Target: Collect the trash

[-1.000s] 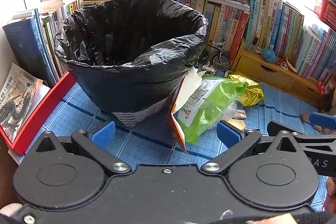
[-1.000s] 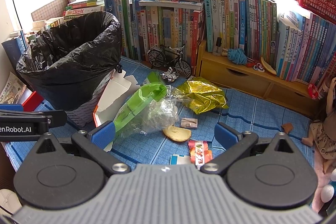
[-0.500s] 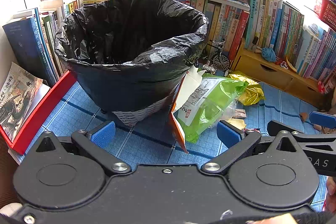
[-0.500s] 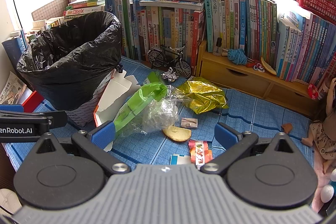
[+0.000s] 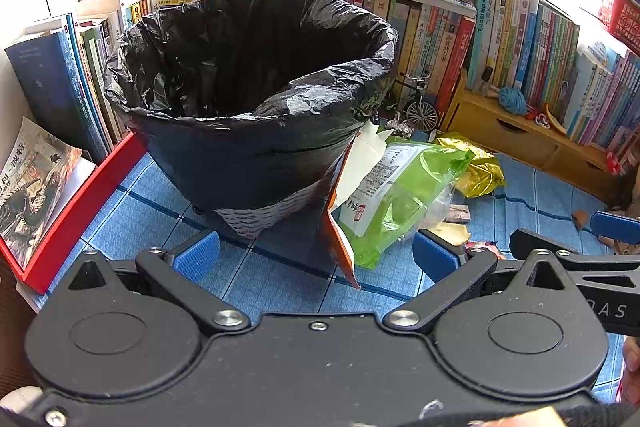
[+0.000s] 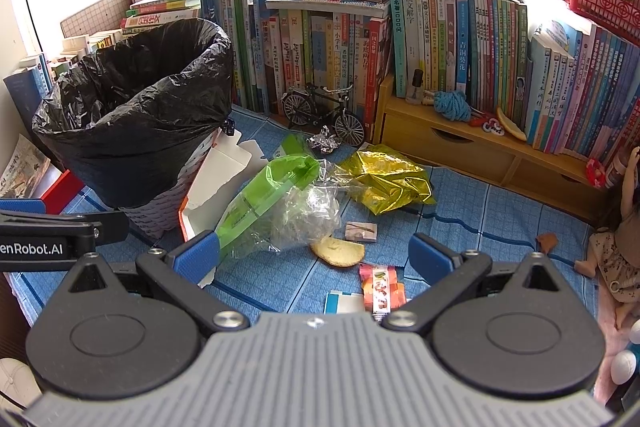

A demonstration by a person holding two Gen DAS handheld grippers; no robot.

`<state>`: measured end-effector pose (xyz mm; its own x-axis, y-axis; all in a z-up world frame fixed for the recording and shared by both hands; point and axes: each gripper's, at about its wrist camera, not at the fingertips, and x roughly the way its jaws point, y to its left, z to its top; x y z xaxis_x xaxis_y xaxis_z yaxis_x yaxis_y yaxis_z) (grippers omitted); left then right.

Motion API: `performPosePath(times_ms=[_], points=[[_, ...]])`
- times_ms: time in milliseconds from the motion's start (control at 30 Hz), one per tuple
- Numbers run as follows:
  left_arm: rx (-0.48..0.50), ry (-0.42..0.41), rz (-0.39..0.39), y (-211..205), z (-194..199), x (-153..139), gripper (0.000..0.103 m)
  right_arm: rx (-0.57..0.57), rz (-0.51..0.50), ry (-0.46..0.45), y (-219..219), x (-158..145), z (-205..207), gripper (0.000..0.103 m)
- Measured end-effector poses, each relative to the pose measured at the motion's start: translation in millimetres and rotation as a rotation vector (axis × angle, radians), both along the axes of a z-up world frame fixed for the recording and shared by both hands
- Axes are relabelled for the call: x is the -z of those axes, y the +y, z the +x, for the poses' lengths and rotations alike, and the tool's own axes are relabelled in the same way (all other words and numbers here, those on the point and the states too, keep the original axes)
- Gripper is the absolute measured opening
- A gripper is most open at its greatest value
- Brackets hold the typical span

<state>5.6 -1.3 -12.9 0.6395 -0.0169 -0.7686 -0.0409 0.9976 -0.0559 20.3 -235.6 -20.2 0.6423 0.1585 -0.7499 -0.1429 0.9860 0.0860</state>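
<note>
A bin (image 5: 256,107) lined with a black bag stands on the blue mat (image 6: 460,219). Leaning against the bin is a white carton (image 6: 224,175); just beside that lie a green wrapper (image 6: 272,195), then a crumpled gold wrapper (image 6: 388,179), a bread slice (image 6: 338,251) and a small snack packet (image 6: 380,287). The left gripper (image 5: 316,255) hovers before the bin, spread wide and empty. The right gripper (image 6: 316,255) hangs over the litter, likewise spread and empty.

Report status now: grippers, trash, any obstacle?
Left gripper open, empty. Right gripper open, empty. Green bag, gold wrapper lying beside bin. Nothing blocking.
</note>
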Motion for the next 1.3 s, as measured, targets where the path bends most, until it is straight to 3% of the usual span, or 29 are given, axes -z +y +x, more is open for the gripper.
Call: performPosePath(times_ms=[400, 700, 867, 1033, 1200, 1300], points=[[0.000, -0.002, -0.002, 1, -2, 3, 0.103, 0.008, -0.008, 0.011, -2, 4, 0, 0.103], [0.005, 0.006, -0.008, 6, 1, 11, 0.103, 0.075, -0.005, 0.053, -10, 16, 9, 0.103], [0.048, 0.013, -0.037, 5, 1, 26, 0.103, 0.079, -0.012, 0.124, -17, 43, 12, 0.103], [0.013, 0.018, -0.039, 2, 0, 49, 0.101, 0.056, -0.052, 0.182, -17, 81, 8, 0.103], [-0.013, 0.061, -0.016, 0, 7, 71, 0.091, -0.008, -0.097, 0.222, -6, 118, 4, 0.103], [-0.022, 0.089, -0.035, -1, 17, 83, 0.077, -0.054, -0.134, 0.234, 4, 139, 1, 0.103]])
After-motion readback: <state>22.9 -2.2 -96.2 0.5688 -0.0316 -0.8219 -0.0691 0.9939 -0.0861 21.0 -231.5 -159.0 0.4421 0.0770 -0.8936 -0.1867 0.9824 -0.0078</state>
